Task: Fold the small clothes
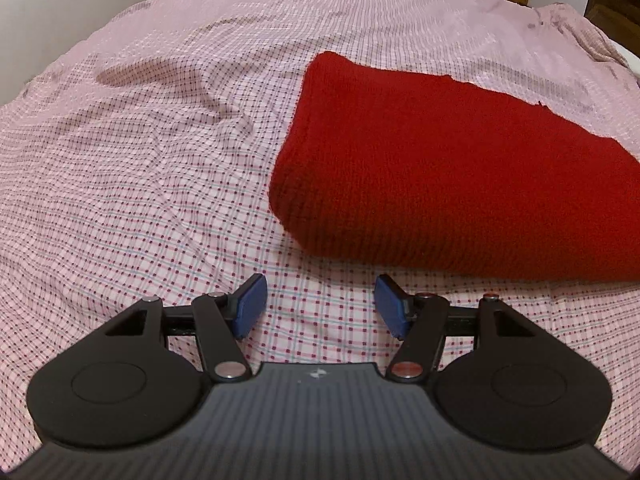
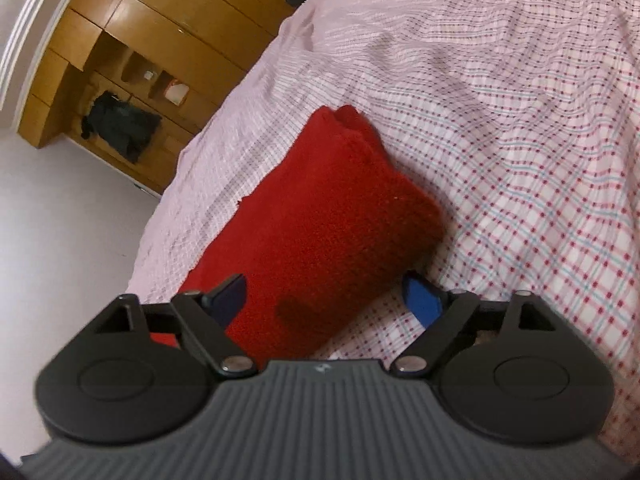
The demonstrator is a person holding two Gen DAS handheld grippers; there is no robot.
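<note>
The red knitted garment (image 1: pixel 460 176) lies folded into a thick rectangular bundle on the checked bedspread (image 1: pixel 140 184). In the left wrist view it occupies the right half of the scene, its rounded folded edge facing the camera and a thinner raw edge along its far side.

The left gripper (image 1: pixel 320 306) hovers over bare bedspread just short of the garment's near edge. Its fingers are spread wide — the blue pads (image 1: pixel 250 306) face each other with only checked fabric between them, and neither touches the garment.

The right gripper (image 2: pixel 330 300) is positioned over one end of the same garment (image 2: pixel 320 220). Its fingers are also spread: the left pad (image 2: pixel 228 296) sits over the red knit, the right pad (image 2: pixel 422 300) sits just beside the bundle's edge over the bedspread (image 2: pixel 520 140). The pads straddle the end of the bundle without pinching it; contact with the fabric cannot be determined.

Beyond the bed edge in the right wrist view stand a wooden wardrobe (image 2: pixel 160 20) with open shelves and a dark item of clothing (image 2: pixel 118 124) hanging there — details are blurred.
</note>
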